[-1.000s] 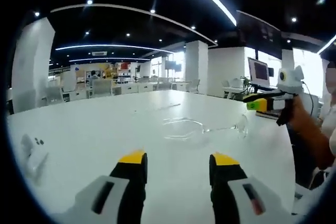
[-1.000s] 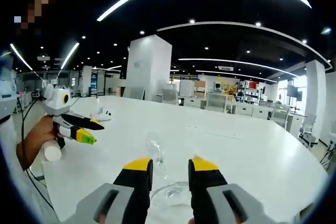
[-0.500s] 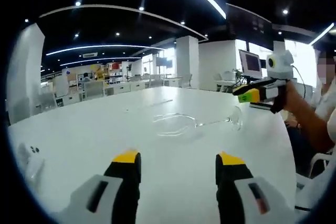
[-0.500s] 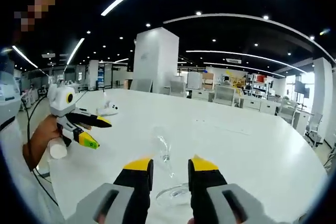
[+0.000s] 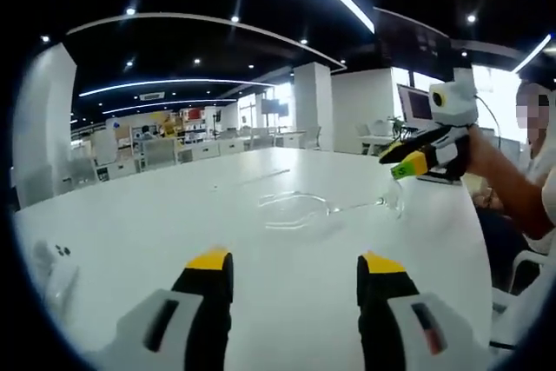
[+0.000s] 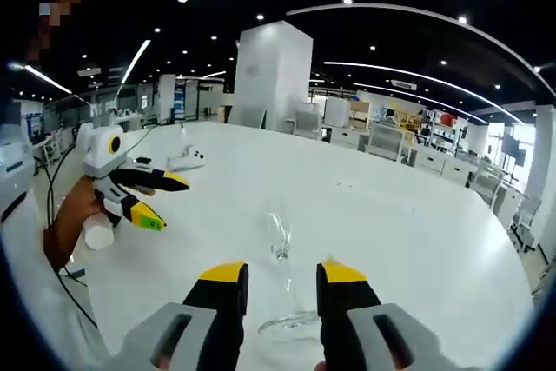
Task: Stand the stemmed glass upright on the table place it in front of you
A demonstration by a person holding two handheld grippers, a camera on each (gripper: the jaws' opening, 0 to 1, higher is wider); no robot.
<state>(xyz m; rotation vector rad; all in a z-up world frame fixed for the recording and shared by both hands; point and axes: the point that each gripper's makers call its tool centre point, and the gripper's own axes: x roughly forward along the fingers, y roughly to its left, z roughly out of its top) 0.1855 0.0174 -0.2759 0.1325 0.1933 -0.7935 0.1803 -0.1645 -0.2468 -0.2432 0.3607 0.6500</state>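
Note:
A clear stemmed glass (image 5: 297, 210) lies on its side on the white table (image 5: 174, 215), with its foot (image 5: 395, 200) pointing right. My left gripper (image 5: 294, 265) is open, short of the glass, with nothing between its fingers. In the right gripper view the glass's foot (image 6: 291, 326) lies low between the jaws and its bowl (image 6: 280, 236) points away. My right gripper (image 6: 282, 274) is open just above the stem. It also shows in the left gripper view as the right gripper (image 5: 410, 161), hand-held and tilted down over the foot.
A small white object (image 6: 187, 160) rests on the table beyond the hand-held left gripper (image 6: 143, 202). A person's arm (image 5: 508, 193) reaches in at the table's right edge. A monitor (image 5: 415, 106) stands behind, and desks and pillars fill the room.
The right gripper has tilted downward over the glass's foot, and its view now looks more steeply at the table. The glass still lies where it was. The left gripper has hardly moved.

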